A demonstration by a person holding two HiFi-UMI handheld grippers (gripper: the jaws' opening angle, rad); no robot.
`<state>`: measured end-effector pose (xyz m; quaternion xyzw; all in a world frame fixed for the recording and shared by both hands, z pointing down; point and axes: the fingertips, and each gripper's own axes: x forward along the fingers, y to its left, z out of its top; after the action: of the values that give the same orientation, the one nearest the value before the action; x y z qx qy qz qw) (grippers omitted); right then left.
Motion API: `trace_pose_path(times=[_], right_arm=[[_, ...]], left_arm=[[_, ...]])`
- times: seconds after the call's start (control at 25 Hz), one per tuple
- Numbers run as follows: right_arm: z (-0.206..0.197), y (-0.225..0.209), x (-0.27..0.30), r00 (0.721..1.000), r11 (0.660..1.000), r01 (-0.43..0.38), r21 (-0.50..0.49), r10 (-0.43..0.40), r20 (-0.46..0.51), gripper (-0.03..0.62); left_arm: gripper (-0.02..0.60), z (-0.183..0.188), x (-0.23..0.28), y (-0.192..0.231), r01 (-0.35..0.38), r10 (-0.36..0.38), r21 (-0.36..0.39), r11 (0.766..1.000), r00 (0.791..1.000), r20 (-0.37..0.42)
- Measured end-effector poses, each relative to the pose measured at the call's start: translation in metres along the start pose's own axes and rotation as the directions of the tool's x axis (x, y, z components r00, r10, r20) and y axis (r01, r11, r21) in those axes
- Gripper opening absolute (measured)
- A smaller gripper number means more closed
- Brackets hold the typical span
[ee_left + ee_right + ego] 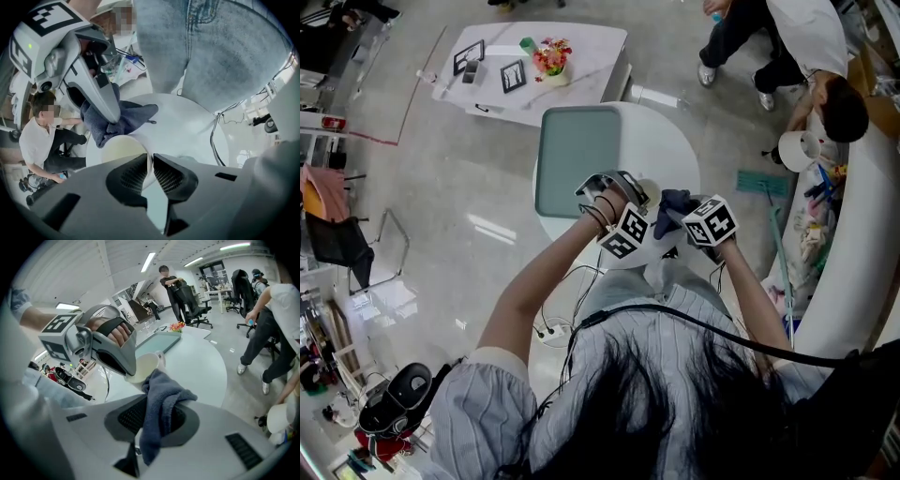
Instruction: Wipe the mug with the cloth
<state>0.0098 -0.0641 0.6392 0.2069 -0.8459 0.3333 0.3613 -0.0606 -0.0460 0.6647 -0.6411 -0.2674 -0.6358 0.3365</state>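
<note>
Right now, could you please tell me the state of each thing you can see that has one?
mug: gripped by its wall, looks empty.
cloth: bunched, against the mug's rim.
left gripper: shut on the mug.
right gripper: shut on the cloth.
tray: flat, bare.

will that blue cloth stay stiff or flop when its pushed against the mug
Probably floppy: the cloth droops in folds from the right tongs. Its fuzzy pile suggests it grips rather than slides. It should mould around the mug.

An open-plan office: black swivel chairs (193, 305), a cluttered desk (216, 292), strip lights (149, 261) overhead.
</note>
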Motion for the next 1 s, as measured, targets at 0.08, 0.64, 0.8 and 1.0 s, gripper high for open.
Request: trace_pose_path(times=[0.08,0.64,0.8,1.0], right_arm=[[0.000,0.000,-0.001,1.000,1.000,-0.001,0.018,0.000,0.009,0.080],[0.000,-0.002,0.002,1.000,0.998,0.006,0.057,-0.007,0.020,0.080],[-0.001,-0.004,0.002,1.000,0.997,0.004,0.075,-0.006,0.026,0.080],[-0.001,-0.004,0.003,1.000,0.997,0.003,0.077,-0.005,0.028,0.080]], left_arm=[[0.044,-0.001,0.001,0.000,-0.018,0.018,-0.037,0.999,1.000,-0.012],[0.112,0.019,-0.035,0.029,0.071,0.213,-0.827,0.558,0.951,0.225],[0.112,0.023,-0.031,0.046,0.023,0.294,-0.926,0.378,0.945,0.143],[0.112,0.021,-0.021,0.054,0.004,0.332,-0.989,0.145,0.942,0.052]])
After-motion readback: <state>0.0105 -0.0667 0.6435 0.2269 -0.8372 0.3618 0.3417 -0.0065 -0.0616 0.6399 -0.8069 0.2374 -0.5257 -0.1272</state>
